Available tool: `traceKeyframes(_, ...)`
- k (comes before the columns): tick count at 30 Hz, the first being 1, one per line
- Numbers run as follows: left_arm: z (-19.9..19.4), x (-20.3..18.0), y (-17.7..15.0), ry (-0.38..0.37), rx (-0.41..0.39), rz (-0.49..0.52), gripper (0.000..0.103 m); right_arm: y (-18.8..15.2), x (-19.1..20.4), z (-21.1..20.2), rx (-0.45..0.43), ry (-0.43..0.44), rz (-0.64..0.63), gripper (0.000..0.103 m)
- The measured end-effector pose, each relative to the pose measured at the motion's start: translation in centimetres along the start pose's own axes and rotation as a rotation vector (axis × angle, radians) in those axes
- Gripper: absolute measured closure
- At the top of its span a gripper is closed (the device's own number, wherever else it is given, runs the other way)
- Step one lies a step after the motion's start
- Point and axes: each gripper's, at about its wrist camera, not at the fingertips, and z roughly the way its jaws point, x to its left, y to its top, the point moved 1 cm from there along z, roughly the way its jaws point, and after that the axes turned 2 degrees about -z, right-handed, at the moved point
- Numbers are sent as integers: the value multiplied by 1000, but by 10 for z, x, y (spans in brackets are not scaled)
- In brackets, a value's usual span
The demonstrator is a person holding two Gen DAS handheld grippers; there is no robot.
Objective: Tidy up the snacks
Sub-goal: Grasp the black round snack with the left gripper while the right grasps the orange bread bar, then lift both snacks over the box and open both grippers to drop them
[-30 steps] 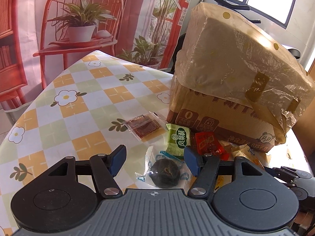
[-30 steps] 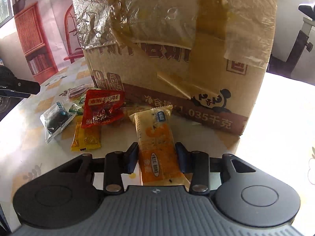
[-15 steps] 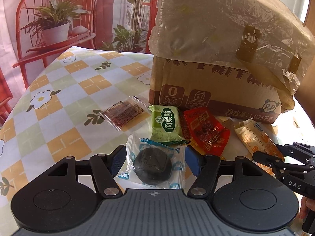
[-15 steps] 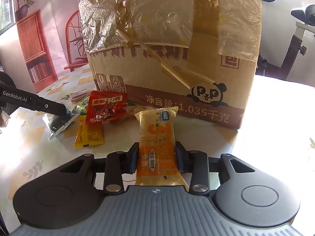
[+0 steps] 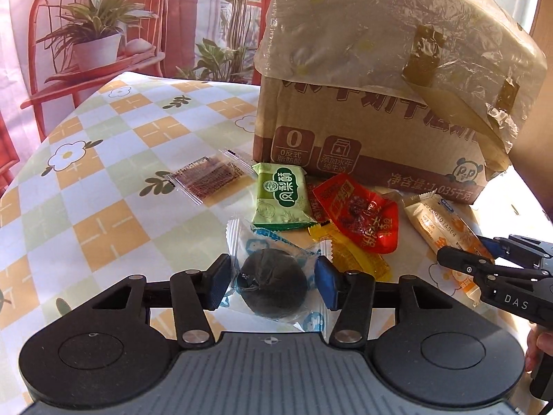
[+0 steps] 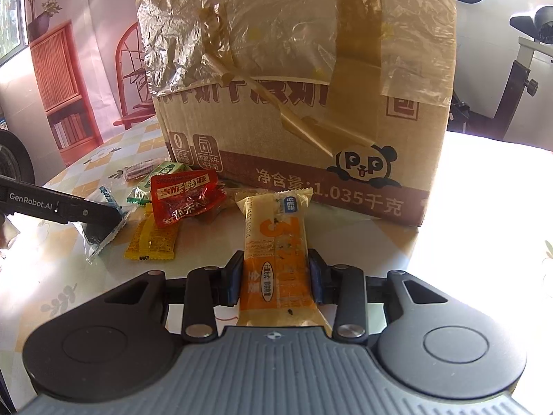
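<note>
Several snack packs lie on the table before a taped cardboard box (image 5: 397,79). My left gripper (image 5: 273,282) is closed around a clear pack holding a dark round snack (image 5: 273,287); its blue pads touch the wrapper's sides. My right gripper (image 6: 274,278) is shut on an orange and cream snack bar (image 6: 274,238), which also shows in the left wrist view (image 5: 439,221). Between them lie a green pack (image 5: 281,195), a red pack (image 5: 363,216), a yellow pack (image 5: 352,256) and a clear pack of brown snack (image 5: 207,180).
The table carries a checked flower cloth (image 5: 103,186). The box (image 6: 304,97) stands close behind the snacks. A printed backdrop with a red chair and plants (image 5: 90,34) hangs behind the table. An exercise bike (image 6: 518,79) stands at the far right.
My left gripper has moved forward over the dark round snack pack and narrowed its jaws onto it. My right gripper stays shut on the orange bar, shifted slightly.
</note>
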Motion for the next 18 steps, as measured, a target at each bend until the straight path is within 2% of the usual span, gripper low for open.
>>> traceKeyframes(6, -16, -6, -11, -19, -19, 20, 49, 0, 0, 0, 0, 0, 0, 64)
traceKeyframes(15, -38, 0, -3, -39, -66, -14, 49, 3, 4, -9, 30, 17, -15, 65)
traceKeyframes(18, -45, 1, -1, -43, -83, -18, 49, 3, 7, -22, 12, 36, -16, 65)
